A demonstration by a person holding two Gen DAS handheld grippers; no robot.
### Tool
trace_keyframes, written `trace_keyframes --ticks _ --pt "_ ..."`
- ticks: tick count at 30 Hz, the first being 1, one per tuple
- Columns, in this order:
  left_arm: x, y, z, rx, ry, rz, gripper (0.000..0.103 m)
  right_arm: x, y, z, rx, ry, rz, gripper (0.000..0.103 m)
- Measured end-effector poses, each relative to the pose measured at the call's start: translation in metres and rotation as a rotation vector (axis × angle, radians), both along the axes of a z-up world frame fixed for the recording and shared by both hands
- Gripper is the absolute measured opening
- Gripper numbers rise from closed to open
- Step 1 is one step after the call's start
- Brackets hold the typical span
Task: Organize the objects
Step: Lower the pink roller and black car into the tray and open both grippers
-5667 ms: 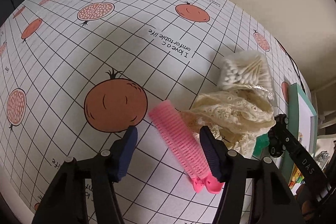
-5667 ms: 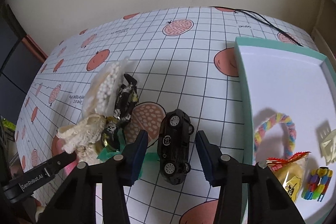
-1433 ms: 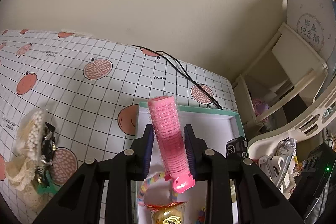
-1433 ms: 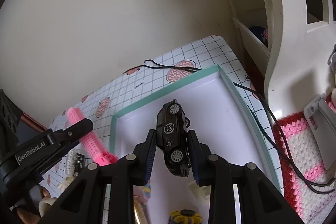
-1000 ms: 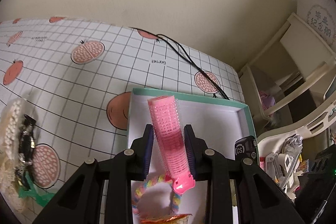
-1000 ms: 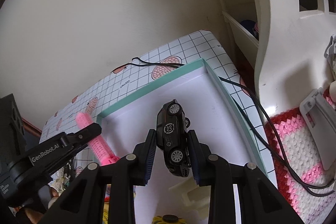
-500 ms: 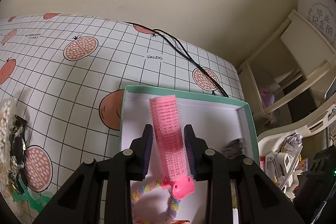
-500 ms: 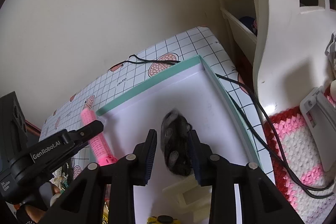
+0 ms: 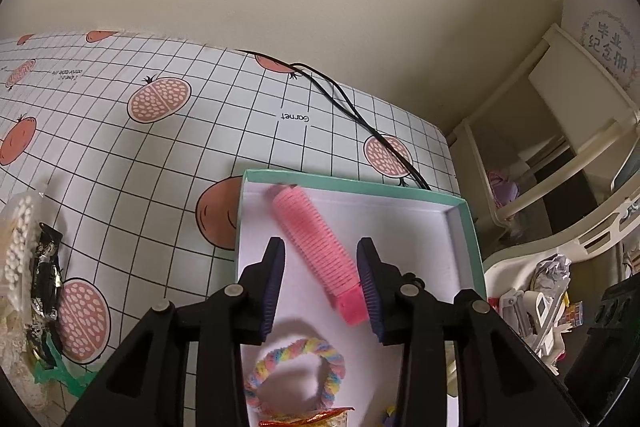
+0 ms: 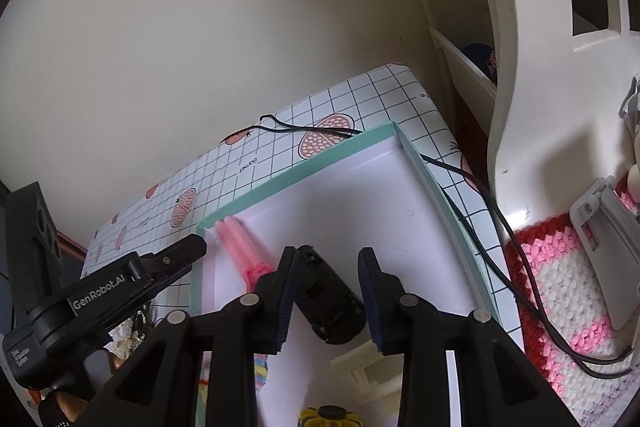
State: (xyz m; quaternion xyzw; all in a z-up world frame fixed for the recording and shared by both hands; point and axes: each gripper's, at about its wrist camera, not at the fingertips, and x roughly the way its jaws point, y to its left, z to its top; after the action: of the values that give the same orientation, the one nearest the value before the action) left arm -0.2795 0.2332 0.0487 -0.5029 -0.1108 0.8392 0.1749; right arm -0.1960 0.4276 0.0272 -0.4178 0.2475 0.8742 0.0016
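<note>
in the left wrist view the left hand-held gripper (image 9: 322,283) fills the lower middle of the frame with its jaws spread apart, holding nothing. between them, lower in the scene, a pink hair roller (image 9: 320,253) lies slanted on the white floor of a box (image 9: 468,223) with a teal rim, its top end near the box's upper left corner. a pastel braided ring (image 9: 296,373) lies in the box at the bottom centre of the frame. the box sits on a bench (image 9: 160,155) covered in a grid cloth printed with pomegranates, and a black cable (image 9: 348,107) runs across the cloth above the box. a bag of cotton swabs (image 9: 16,239) lies at the left edge.

in the right wrist view the right hand-held gripper (image 10: 326,293) is also spread wide and empty. a black toy car (image 10: 330,301) lies tipped on the box floor between and below the jaws, blurred. the hair roller (image 10: 244,247) shows left of it, near the box (image 10: 304,167) corner, and the left hand-held gripper (image 10: 188,251) reaches in from the lower left.
</note>
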Motion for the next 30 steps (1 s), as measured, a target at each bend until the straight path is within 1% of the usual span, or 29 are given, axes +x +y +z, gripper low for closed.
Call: trace_keyframes --ticks 4,8,10,12,16,18,19,23,24,26,28,30 --pt "0.003 -0.002 0.005 0.006 0.012 0.002 0.038 0.000 -0.001 0.001 -0.001 -0.001 0.008 0.034" --pt "0.007 -0.008 0.010 -0.016 0.035 0.009 0.039 -0.002 -0.004 0.000 0.009 -0.009 0.014 0.034" --pt "0.007 -0.013 0.011 -0.024 0.040 0.020 0.042 -0.002 -0.004 -0.001 0.018 -0.020 0.008 0.034" --pt "0.008 -0.018 0.011 -0.028 0.039 0.034 0.051 -0.003 -0.005 -0.002 0.026 -0.026 0.008 0.034" --pt "0.008 -0.030 0.008 -0.047 0.028 0.057 0.054 -0.005 -0.008 -0.002 0.043 -0.030 0.011 0.034" --pt "0.009 -0.036 0.005 -0.054 0.023 0.075 0.056 -0.005 -0.009 -0.002 0.052 -0.038 0.006 0.043" --pt "0.009 -0.040 0.004 -0.056 0.021 0.086 0.061 -0.005 -0.009 -0.002 0.056 -0.041 0.004 0.045" --pt "0.011 -0.050 -0.001 -0.065 0.026 0.113 0.069 -0.006 -0.012 -0.003 0.065 -0.047 0.008 0.047" --pt "0.011 -0.051 -0.002 -0.065 0.027 0.116 0.073 -0.006 -0.013 -0.003 0.069 -0.047 0.008 0.049" --pt "0.011 -0.055 -0.003 -0.062 0.031 0.124 0.078 -0.007 -0.014 -0.003 0.074 -0.045 0.009 0.055" --pt "0.012 -0.059 -0.001 -0.066 0.045 0.139 0.084 -0.007 -0.014 -0.003 0.077 -0.041 0.007 0.065" --pt "0.013 -0.061 0.000 -0.070 0.062 0.152 0.084 -0.007 -0.015 -0.002 0.079 -0.037 0.001 0.069"
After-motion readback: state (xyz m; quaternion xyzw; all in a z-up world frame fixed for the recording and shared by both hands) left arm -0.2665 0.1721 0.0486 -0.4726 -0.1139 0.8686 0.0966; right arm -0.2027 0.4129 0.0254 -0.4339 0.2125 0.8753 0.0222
